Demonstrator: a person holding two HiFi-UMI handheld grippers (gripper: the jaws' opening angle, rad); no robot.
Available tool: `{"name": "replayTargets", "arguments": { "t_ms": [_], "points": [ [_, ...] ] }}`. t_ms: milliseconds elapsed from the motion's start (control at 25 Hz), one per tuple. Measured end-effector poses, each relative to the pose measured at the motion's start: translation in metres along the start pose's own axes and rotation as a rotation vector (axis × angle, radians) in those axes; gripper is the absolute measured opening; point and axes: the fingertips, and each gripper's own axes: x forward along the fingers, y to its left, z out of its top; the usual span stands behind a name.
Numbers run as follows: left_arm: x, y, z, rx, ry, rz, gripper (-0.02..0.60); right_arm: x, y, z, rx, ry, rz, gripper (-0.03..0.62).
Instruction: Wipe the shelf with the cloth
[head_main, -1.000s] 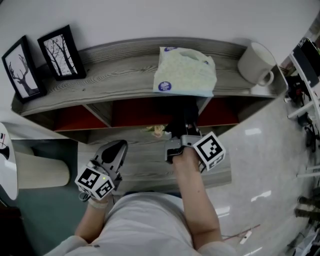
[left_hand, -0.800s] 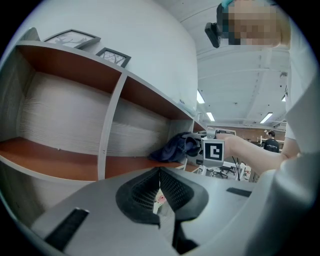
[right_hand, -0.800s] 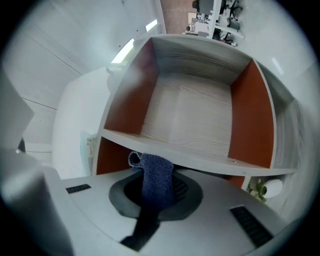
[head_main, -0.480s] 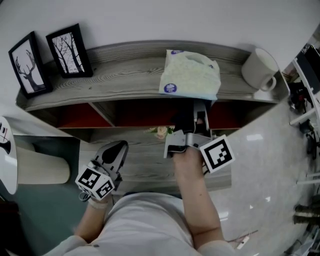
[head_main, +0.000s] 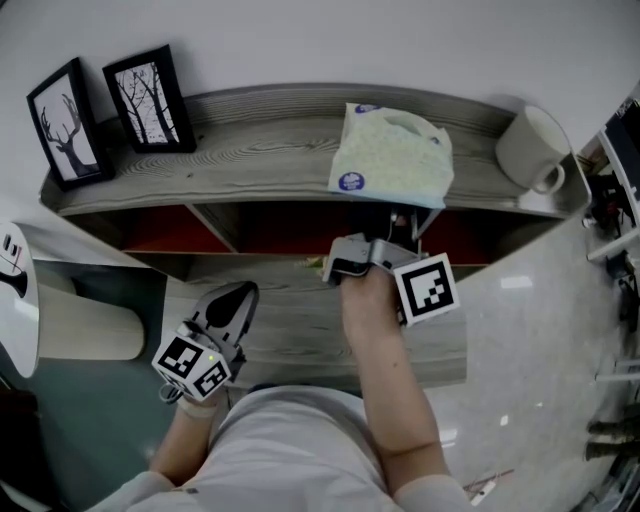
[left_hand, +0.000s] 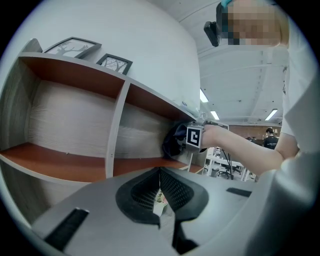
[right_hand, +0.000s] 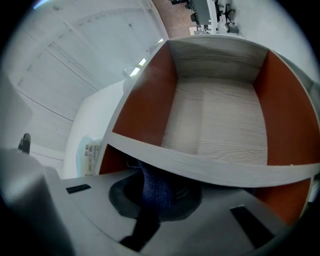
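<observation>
The grey wood-grain shelf unit has a top board (head_main: 250, 150) and red-sided compartments below. My right gripper (right_hand: 157, 192) is shut on a dark blue cloth (right_hand: 155, 185), and it reaches under the top board at the middle compartment. In the right gripper view a shelf edge (right_hand: 215, 165) crosses just in front of the cloth, with a wood-backed compartment (right_hand: 215, 120) beyond. The left gripper view shows the cloth (left_hand: 172, 142) bunched against the shelf front beside the right gripper's marker cube (left_hand: 194, 136). My left gripper (head_main: 232, 305) hangs shut and holds nothing, low over the lower board (head_main: 290, 335).
Two black picture frames (head_main: 70, 120) (head_main: 150, 95) stand at the top board's left end. A pack of wipes (head_main: 392, 155) lies near its middle and a white mug (head_main: 535, 150) sits at the right end. A beige cylinder (head_main: 85, 325) lies at the left.
My right gripper has pushed the cloth further in under the top board and slightly left. The small pale flower on the lower board is now mostly hidden behind it. The left gripper stayed put.
</observation>
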Motion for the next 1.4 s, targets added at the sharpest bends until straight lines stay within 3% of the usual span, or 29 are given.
{"name": "replayTargets", "arguments": {
  "t_ms": [360, 920, 1240, 1400],
  "points": [
    [-0.004, 0.004, 0.0, -0.003, 0.003, 0.024, 0.015, 0.015, -0.045, -0.01, 0.035, -0.007, -0.071, 0.025],
    [-0.01, 0.004, -0.005, -0.015, 0.004, 0.036, 0.015, -0.002, -0.112, -0.028, 0.046, 0.038, -0.279, 0.026],
    [-0.028, 0.006, -0.01, -0.029, 0.007, 0.058, 0.015, 0.002, -0.114, -0.032, 0.024, 0.05, -0.308, 0.026],
    [-0.042, 0.009, -0.014, -0.033, 0.009, 0.083, 0.015, 0.006, -0.112, -0.057, 0.062, 0.089, -0.296, 0.026]
  ]
}}
